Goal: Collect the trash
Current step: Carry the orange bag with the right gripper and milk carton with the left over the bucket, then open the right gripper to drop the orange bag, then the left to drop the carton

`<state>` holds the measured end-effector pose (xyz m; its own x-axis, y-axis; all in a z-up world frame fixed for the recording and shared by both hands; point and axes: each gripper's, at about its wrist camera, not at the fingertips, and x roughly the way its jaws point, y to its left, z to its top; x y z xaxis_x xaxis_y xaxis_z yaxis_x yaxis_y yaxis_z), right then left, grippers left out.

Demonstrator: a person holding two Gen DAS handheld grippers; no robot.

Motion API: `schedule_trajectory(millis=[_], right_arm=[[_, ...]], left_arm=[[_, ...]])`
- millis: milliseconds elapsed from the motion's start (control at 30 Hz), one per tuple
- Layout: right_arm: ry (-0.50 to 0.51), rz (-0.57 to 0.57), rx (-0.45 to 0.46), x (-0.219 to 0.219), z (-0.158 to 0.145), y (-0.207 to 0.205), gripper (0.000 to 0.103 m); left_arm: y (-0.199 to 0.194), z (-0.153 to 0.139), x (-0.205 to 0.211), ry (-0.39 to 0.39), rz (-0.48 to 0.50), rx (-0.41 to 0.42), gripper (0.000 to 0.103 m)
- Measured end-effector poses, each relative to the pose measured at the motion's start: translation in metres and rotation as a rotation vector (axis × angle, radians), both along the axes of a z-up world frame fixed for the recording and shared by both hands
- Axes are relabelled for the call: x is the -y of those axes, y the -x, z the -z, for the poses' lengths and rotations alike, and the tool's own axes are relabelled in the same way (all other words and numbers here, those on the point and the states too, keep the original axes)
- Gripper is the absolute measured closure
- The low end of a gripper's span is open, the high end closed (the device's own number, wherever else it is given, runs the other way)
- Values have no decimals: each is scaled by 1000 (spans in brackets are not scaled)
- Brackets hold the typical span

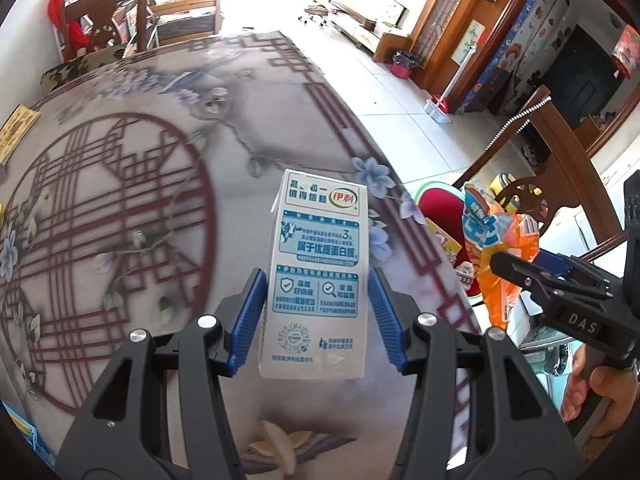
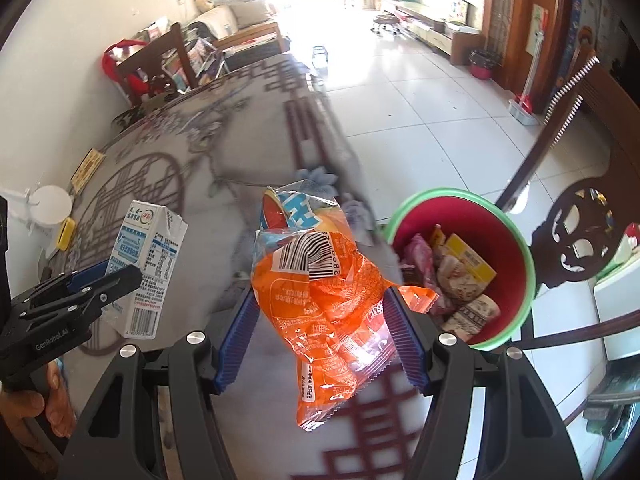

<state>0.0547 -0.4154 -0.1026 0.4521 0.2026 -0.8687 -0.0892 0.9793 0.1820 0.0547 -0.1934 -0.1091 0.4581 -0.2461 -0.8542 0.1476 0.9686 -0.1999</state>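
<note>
My left gripper (image 1: 318, 316) is shut on a white and blue milk carton (image 1: 320, 272), held upright above the patterned table (image 1: 140, 184). In the right wrist view the same carton (image 2: 146, 268) hangs at the left in the left gripper (image 2: 100, 280). My right gripper (image 2: 320, 332) is shut on a crumpled orange snack bag (image 2: 324, 300), lifted over the table's edge. That bag (image 1: 496, 256) also shows at the right of the left wrist view, in the right gripper (image 1: 536, 268). A red bin with a green rim (image 2: 516, 240) stands on the floor just right of the bag, with several wrappers and boxes inside.
A dark wooden chair (image 2: 580, 236) stands right beside the bin. Another chair (image 2: 160, 64) with red cloth sits at the table's far end. A white round object (image 2: 50, 200) and a yellow item (image 2: 66, 232) lie at the table's left side. Tiled floor (image 2: 420, 112) stretches beyond.
</note>
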Motion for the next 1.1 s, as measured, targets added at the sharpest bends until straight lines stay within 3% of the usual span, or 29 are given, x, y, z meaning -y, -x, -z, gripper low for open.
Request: schedule_trajectory(millis=[533,600,633,733,767,833,867,1100], right_arm=[[34,171,-8,108,13,-33,40],[44,199,-23,123,19,-39,34],[49,212,-29,130,22,-41,23],[36,251,-34,149,25,-40,21],[31,266,-37,156,26,-37,21],[21,291,-32,166,27,-32,21],[13,306,-39,172,30,-31,21],[-42,314,-82,172,46,-39,21]], left_arm=[[-28,7,92,-14,100,-25,54],[-38,9,114,-7,139,-25,55],[-42,9,122,-4,151,-26,56],[-58,7,147,0,209,-35,55],[-58,5,150,-11,233,-15,55],[-56,5,147,-66,254,9,37],[-55,9,140,-101,248,6,34],[-31,53,88,-181,182,-152,34]])
